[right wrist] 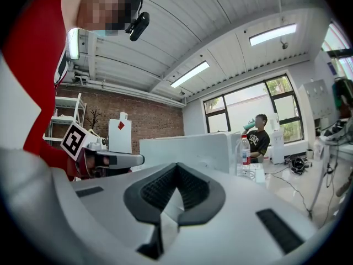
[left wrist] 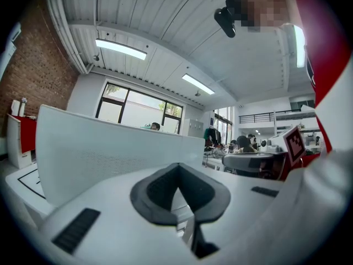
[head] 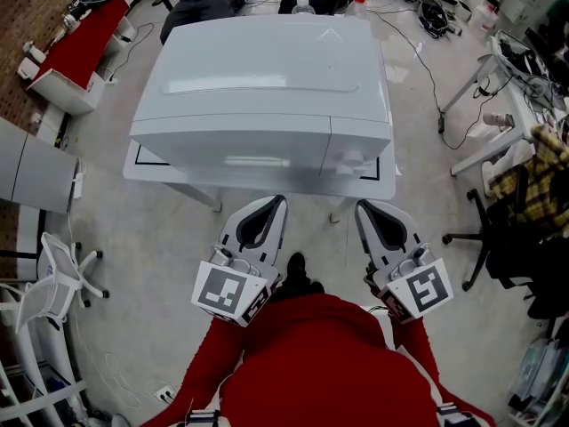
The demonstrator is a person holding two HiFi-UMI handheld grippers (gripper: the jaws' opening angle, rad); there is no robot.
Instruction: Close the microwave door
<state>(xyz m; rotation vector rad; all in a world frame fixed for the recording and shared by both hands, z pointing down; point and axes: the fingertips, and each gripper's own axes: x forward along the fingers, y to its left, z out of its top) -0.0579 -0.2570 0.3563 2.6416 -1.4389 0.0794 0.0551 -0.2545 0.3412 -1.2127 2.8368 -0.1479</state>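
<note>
At the bottom of the head view, my red sleeves [head: 320, 354] lead up to the two tongs, which I hold side by side and level in front of me. The left gripper [head: 276, 202] has its jaws pressed together with nothing between them. Seen along its own length, that left gripper [left wrist: 177, 165] shows its dark pads meeting at a point. The right gripper [head: 364, 205] is closed on nothing as well, and in its own view the right gripper [right wrist: 176, 167] looks the same. I judge that closed tips suit this job, since a door wants a push from a blunt end, not a pinch. Both tips hang just short of the near edge of the white table [head: 147, 165], touching nothing.

At the centre of the frame, on that table, stands the microwave [head: 267, 87], its front turned toward me. From steeply above, the door [head: 236, 145] looks flush with the front, its seam running beside the control panel [head: 356, 149] at the right. I can make out no gap, so the closing seems done or nearly so, which would explain why the tongs hang clear rather than lean on it. In the left gripper view the microwave [left wrist: 110, 148] fills the left middle; in the right gripper view the microwave [right wrist: 187, 147] sits mid-frame.

At the top edge, a water bottle [head: 303, 5] stands just behind the microwave, with seated people beyond it.
</note>
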